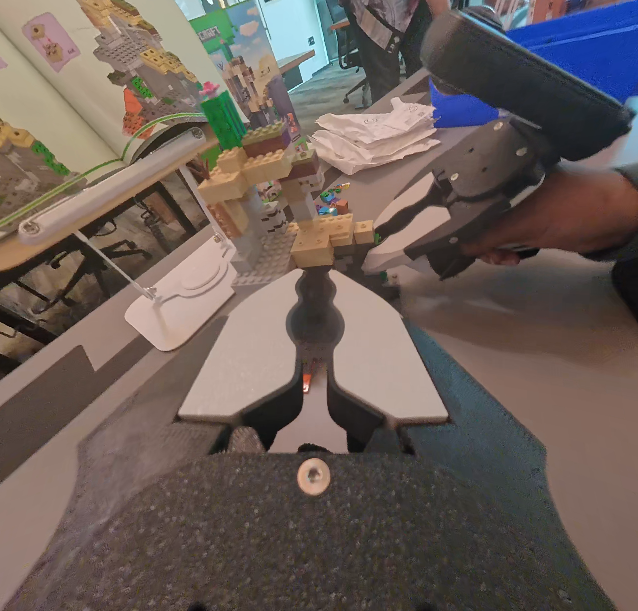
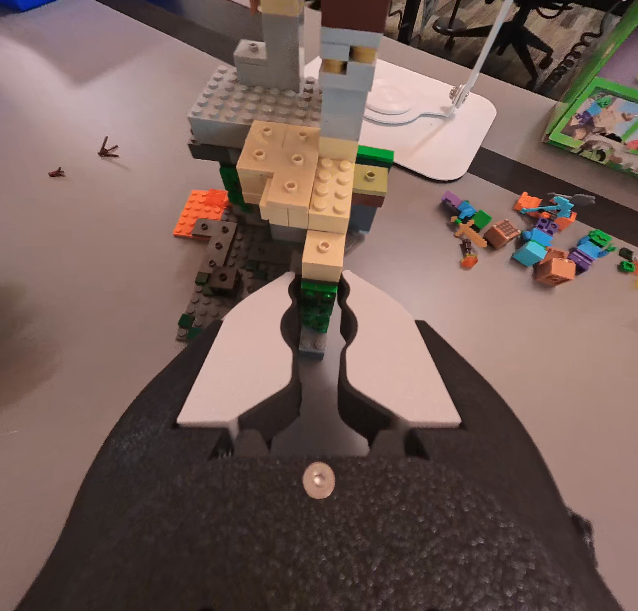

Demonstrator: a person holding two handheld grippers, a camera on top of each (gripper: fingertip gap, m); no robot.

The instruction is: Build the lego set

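the left gripper [image 1: 313, 273], jaws pinched together empty, presses against the tan ledge of the lego build [image 2: 293, 180] on the grey table [image 2: 483, 353], while the right gripper [image 2: 319, 277] clamps its green column [image 2: 316, 304]; a hard squeeze or twist could snap off the overhanging tan bricks.

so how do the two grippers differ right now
The left gripper has its fingers pressed together, tips against the tan bricks, gripping nothing visible. The right gripper has a gap between its fingers, which straddle the green column under a tan brick. Both have white fingers with black pads, and both meet the lego build.
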